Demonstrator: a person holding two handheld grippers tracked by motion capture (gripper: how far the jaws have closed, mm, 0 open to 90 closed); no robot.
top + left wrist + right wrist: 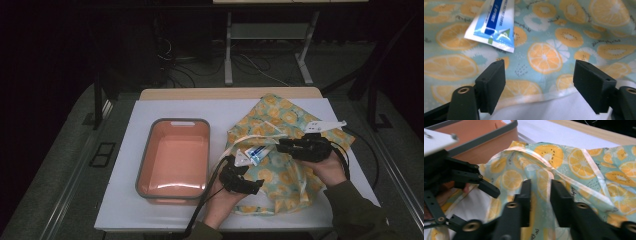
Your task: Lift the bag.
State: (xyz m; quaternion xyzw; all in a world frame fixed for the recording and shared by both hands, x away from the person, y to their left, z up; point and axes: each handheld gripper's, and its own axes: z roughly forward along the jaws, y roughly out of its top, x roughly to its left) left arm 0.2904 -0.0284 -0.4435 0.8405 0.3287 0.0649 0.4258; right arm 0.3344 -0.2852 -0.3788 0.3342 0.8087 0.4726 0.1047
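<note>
The work in hand is clearing the tube (258, 153) off the cloth (285, 150) and into the bin (175, 157).

1. The tube is lying flat on the cloth, towards the cloth's left side, near the middle of the table (150, 210) and just right of the bin. In the left gripper view its crimped end (492, 41) is pointing at the gripper.
2. The left gripper (540, 85) is standing wide open and holding nothing; its jaws are hovering over the cloth's near hem, short of the tube.
3. The right gripper (540, 192) is standing with its jaws partly apart, a raised fold of cloth running up between them. Whether the pads are pressing on the fold cannot be told.

Procedure, as judged:
- Advance the left gripper until the crimped end is sitting squarely between the pads, then close.
- Keep the lower jaw off the cloth, or the fabric is likely to be pinched with the tube.
- Use the right gripper to hold the cloth down while lifting.
- Carry the tube left over the bin's rim before releasing.
</note>
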